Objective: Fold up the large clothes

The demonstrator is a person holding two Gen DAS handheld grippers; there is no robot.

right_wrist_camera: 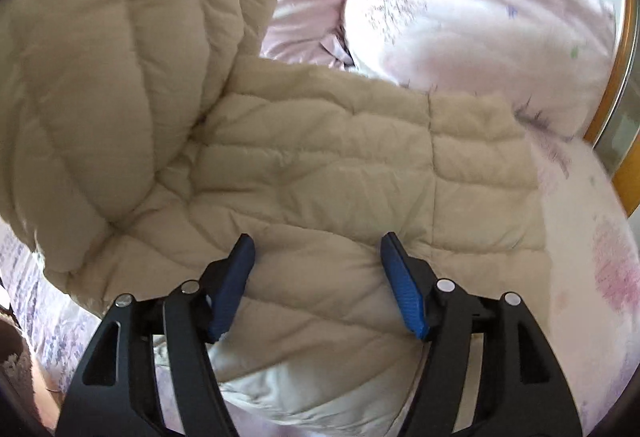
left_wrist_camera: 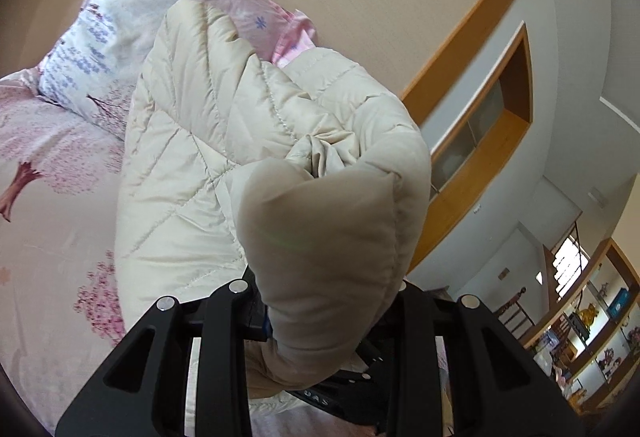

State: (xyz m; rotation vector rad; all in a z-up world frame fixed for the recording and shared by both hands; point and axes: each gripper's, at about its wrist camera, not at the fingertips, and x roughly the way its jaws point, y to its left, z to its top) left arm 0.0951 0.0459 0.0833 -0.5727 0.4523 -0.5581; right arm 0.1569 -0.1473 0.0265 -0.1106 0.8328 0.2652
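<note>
A cream quilted puffer jacket [left_wrist_camera: 192,141] lies on the bed. My left gripper [left_wrist_camera: 316,321] is shut on a thick bunched part of the jacket and holds it lifted above the bed; the fabric hides the fingertips. In the right wrist view the same jacket [right_wrist_camera: 320,165] lies spread below, with a lifted part hanging at the upper left. My right gripper [right_wrist_camera: 318,249] is open and empty, its blue pads [right_wrist_camera: 230,289] just above the flat jacket.
The bed has a pink blossom-print sheet [left_wrist_camera: 48,205] and a pillow [left_wrist_camera: 120,21] against the beige wall. A second pillow or duvet [right_wrist_camera: 472,9] lies beyond the jacket. A wooden bed edge [right_wrist_camera: 624,157] is at the right. Shelves [left_wrist_camera: 592,329] stand far off.
</note>
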